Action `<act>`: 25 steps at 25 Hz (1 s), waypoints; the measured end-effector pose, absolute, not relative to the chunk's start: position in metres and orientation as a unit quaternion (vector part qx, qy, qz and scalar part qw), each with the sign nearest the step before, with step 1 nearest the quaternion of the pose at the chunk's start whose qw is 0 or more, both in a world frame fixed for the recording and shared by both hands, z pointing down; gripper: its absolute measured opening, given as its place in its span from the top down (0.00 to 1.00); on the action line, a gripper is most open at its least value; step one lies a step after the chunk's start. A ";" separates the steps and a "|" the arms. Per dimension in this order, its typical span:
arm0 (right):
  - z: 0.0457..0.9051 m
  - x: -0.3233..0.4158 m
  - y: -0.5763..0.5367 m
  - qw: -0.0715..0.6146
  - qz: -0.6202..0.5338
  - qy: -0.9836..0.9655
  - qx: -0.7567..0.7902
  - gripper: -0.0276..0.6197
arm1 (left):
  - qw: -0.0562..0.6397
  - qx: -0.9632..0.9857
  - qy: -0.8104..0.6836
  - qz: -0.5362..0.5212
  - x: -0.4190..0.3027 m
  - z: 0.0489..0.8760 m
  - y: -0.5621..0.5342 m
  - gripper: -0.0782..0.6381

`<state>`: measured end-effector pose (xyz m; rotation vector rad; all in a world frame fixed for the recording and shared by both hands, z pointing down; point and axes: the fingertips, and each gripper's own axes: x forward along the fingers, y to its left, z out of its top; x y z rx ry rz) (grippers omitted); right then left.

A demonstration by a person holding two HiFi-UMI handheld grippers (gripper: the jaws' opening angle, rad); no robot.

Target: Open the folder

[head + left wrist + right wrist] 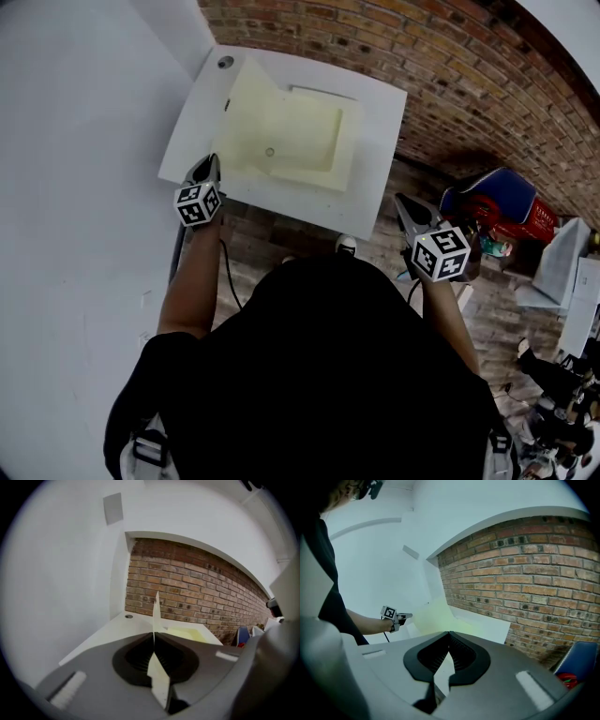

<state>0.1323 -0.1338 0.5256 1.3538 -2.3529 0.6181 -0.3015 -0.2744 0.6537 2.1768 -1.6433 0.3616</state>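
A white table (pixel 386 141) against a brick wall (pixel 422 56) carries the pale yellow folder (pixel 300 141) in the head view, its cover lifted at the left gripper (pixel 210 163). The left gripper view shows jaws clamped on the cover's thin edge. The right gripper view shows the right gripper (pixel 449 633) closed, empty, apart from the folder.

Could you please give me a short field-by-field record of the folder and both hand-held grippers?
Setting: white table against a brick wall
Folder: pale yellow, on the table, cover partly raised
Left hand-held gripper: shut on the cover's edge
Right hand-held gripper: shut, empty, beyond the table's right side
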 end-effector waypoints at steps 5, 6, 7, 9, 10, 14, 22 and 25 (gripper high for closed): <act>0.528 0.131 -0.136 0.179 0.222 -0.829 0.481 0.95 | 0.214 0.759 -0.601 0.127 -0.325 0.667 -0.278 0.88; 0.528 0.131 -0.136 0.179 0.222 -0.829 0.481 0.95 | 0.218 0.756 -0.604 0.127 -0.329 0.670 -0.278 0.88; 0.529 0.130 -0.135 0.180 0.223 -0.829 0.481 0.95 | 0.222 0.753 -0.606 0.127 -0.332 0.673 -0.277 0.88; 0.529 0.130 -0.134 0.180 0.225 -0.828 0.481 0.95 | 0.229 0.746 -0.612 0.130 -0.340 0.680 -0.275 0.88; 0.530 0.130 -0.134 0.180 0.225 -0.828 0.482 0.95 | 0.233 0.742 -0.614 0.131 -0.344 0.684 -0.274 0.88; 0.534 0.130 -0.130 0.183 0.228 -0.825 0.483 0.95 | 0.251 0.728 -0.623 0.135 -0.358 0.702 -0.271 0.88; 0.542 0.130 -0.127 0.188 0.237 -0.820 0.486 0.95 | 0.284 0.707 -0.631 0.146 -0.377 0.730 -0.267 0.88; 0.544 0.129 -0.126 0.190 0.239 -0.819 0.486 0.95 | 0.299 0.694 -0.638 0.151 -0.385 0.744 -0.264 0.88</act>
